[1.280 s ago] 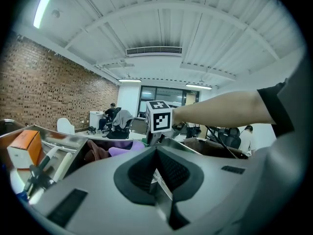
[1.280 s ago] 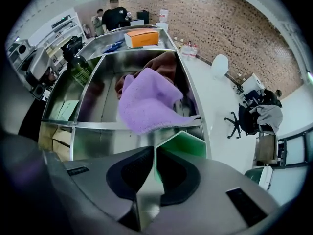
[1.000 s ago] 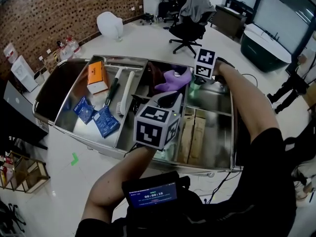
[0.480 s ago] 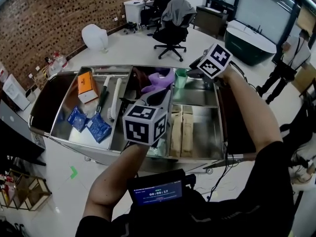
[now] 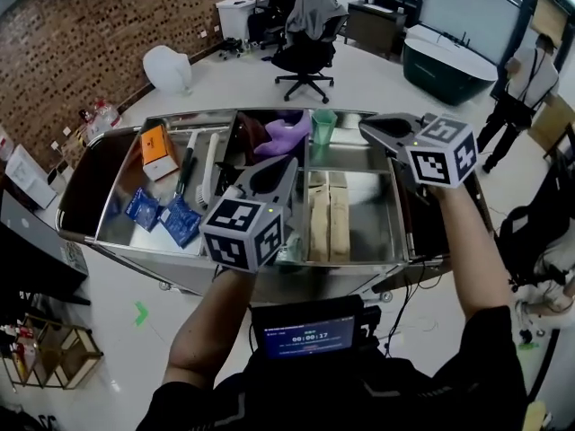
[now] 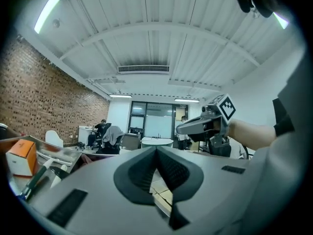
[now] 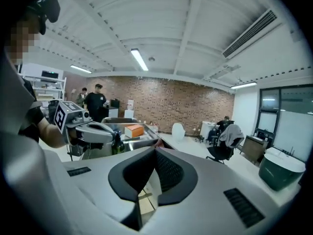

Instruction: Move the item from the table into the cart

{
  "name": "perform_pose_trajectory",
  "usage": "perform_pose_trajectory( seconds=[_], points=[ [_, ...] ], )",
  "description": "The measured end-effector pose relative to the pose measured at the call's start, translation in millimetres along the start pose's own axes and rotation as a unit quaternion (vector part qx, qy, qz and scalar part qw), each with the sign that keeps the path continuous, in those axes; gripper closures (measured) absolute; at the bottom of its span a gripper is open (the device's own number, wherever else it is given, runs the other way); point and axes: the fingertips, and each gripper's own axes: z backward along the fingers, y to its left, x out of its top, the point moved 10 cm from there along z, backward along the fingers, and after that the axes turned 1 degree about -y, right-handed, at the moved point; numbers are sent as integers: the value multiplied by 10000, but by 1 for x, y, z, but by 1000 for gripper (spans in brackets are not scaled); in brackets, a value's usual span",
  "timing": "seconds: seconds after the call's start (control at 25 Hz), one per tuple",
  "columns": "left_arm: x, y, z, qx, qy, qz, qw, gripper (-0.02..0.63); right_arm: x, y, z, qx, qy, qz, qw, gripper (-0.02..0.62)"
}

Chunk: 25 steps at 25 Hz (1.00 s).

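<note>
The right gripper (image 5: 365, 126) had been raised from the green cup (image 5: 323, 124) to the steel cart's (image 5: 368, 223) right rim, its jaws just closed on nothing. The left gripper (image 5: 289, 162) was held clenched and empty mid-cart. Only the gripper views showed both pairs of jaws pressed together. The cup was left upright in a far compartment, bare steel beside it

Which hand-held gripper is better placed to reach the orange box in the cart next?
Probably left. The left hand-held gripper, shut, hovers over the middle of the cart, nearer the orange box; the right hand-held gripper, just closed on nothing, is at its right side.
</note>
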Motion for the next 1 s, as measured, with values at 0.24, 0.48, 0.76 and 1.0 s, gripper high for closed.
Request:
perform_pose_trajectory(
  seconds=[0.24, 0.48, 0.76, 1.0],
  points=[
    [-12, -15, 19, 178, -48, -511, 9985, 606, -37, 39, 38, -782, -505, -33, 9957, 595],
    [-17, -22, 28, 149, -124, -309, 9993, 606, -74, 65, 65, -1341, -1187, -857, 9801, 595],
    [-23, -29, 29, 97, -130, -324, 9993, 606, -92, 86, 76, -1581, -1585, -1047, 9690, 595],
    [-34, -35, 32, 92, -101, -303, 9994, 606, -100, 91, 77, -1615, -1680, -1068, 9666, 595]
  ],
)
